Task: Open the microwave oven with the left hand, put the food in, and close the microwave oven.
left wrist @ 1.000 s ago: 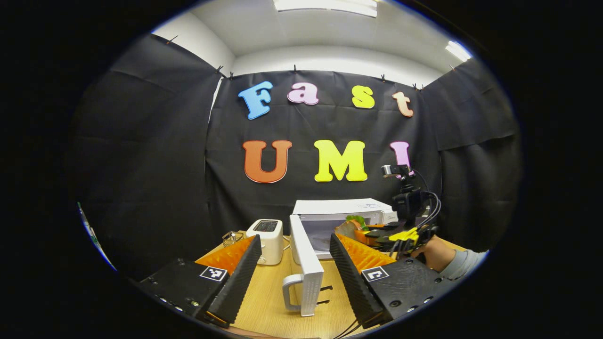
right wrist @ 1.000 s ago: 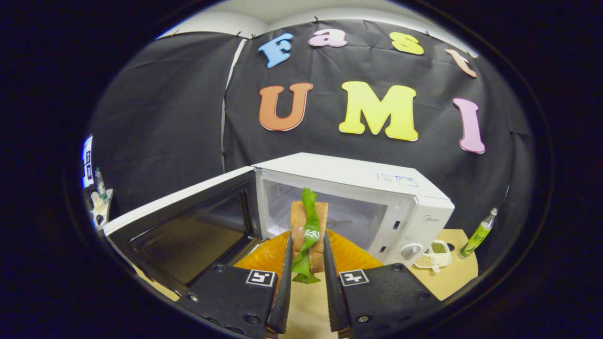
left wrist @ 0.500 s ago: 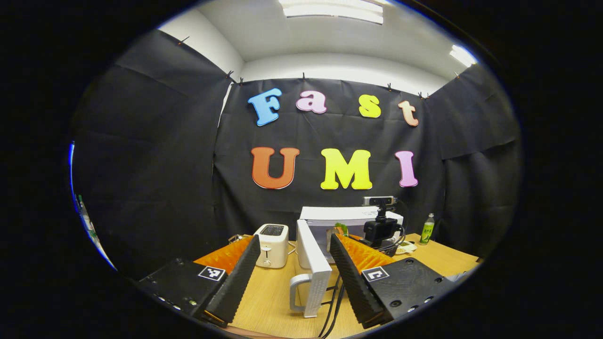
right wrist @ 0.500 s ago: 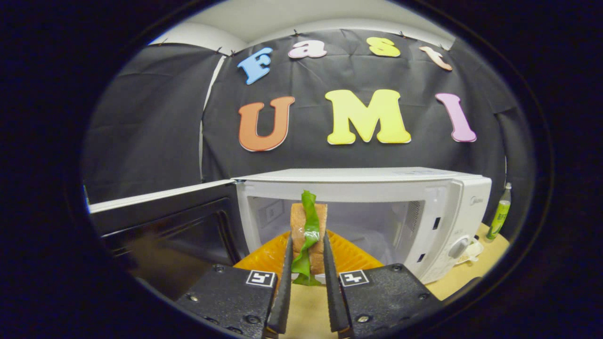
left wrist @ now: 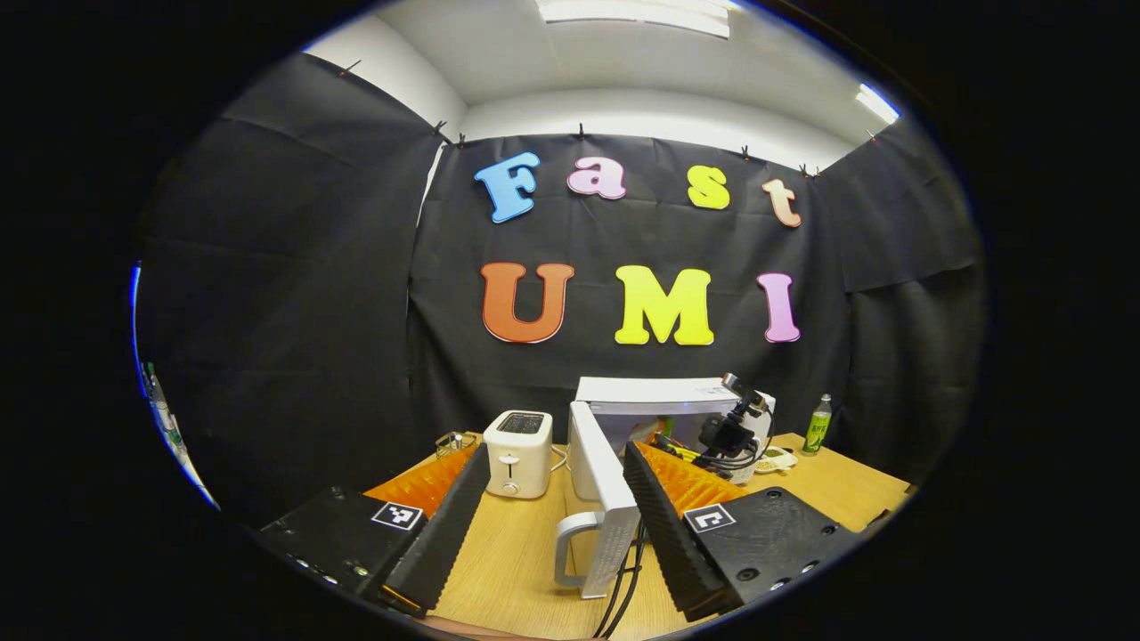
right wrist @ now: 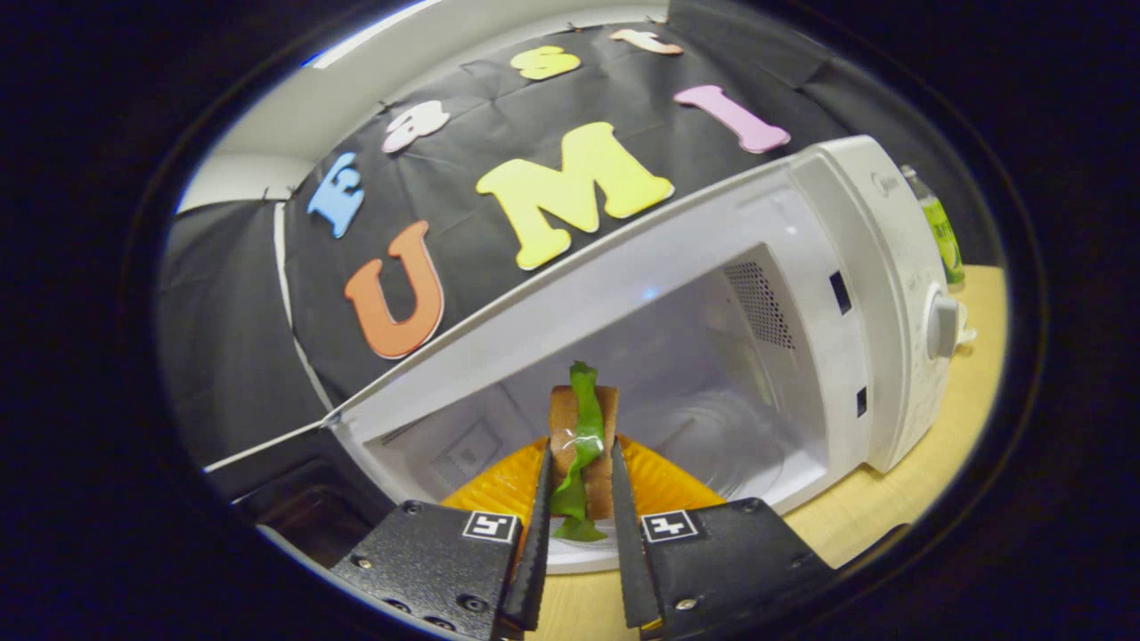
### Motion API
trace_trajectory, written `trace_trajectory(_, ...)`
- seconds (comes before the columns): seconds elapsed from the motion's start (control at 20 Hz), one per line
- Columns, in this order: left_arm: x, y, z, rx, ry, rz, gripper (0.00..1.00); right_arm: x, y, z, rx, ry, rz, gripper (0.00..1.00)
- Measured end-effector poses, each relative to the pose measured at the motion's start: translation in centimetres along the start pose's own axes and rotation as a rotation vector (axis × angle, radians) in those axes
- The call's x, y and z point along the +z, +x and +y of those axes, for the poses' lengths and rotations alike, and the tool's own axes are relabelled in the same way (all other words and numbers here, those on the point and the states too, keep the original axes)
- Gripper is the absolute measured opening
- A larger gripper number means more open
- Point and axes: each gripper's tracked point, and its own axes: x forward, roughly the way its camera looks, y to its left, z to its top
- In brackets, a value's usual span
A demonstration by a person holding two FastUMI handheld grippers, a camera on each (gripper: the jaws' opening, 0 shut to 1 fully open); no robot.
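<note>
Since the frame half a second earlier, the right gripper (right wrist: 577, 499) has rolled to one side and closed in on the microwave oven (right wrist: 828, 294) — in the right gripper view the appliance now slants across the picture, and the cavity (right wrist: 677, 392) stands directly ahead of the fingers. The sandwich (right wrist: 581, 450), two bread slices with a green leaf between them, is clamped upright between both fingers, as before. It is at the cavity mouth; whether it has crossed the threshold cannot be told.

In the left gripper view, the left gripper (left wrist: 557, 525) hangs back from the appliance with its fingers spread wide and nothing between them. The microwave door (left wrist: 606, 499) stands swung open toward this camera, edge-on, with its handle (left wrist: 570, 547) between the fingers but apart from both. The right gripper (left wrist: 726, 436) shows farther off at the oven opening.

The surface is a light wooden table (left wrist: 517, 552). A white toaster (left wrist: 518, 452) stands just beside the oven on its door side. A green bottle (left wrist: 817, 425) stands on the other side, near a small white dish (left wrist: 777, 459). Black cloth lines the booth walls — above it, a white ceiling with a strip light (left wrist: 637, 9). Dark cables (left wrist: 623, 579) run across the table below the door.
</note>
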Motion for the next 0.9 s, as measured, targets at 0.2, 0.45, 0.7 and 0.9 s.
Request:
trace_trajectory(0.2,0.5,0.3,1.0,0.045,-0.001,-0.010,0.90,-1.4,1.6,-2.9,-0.085,0.033,0.030,0.38)
trace_trajectory(0.45,1.1,0.7,0.9,0.041,-0.012,-0.022,0.90,-2.2,2.0,-4.4,-0.108,-0.040,0.040,0.39)
trace_trajectory(0.7,2.1,0.1,1.6,0.067,0.003,-0.049,0.90,-2.4,2.2,-4.7,-0.095,-0.212,0.000,0.37)
trace_trajectory(0.9,1.9,-0.5,2.5,0.094,0.005,-0.052,0.90,-2.2,1.5,-6.0,-0.168,-0.329,-0.028,0.63)
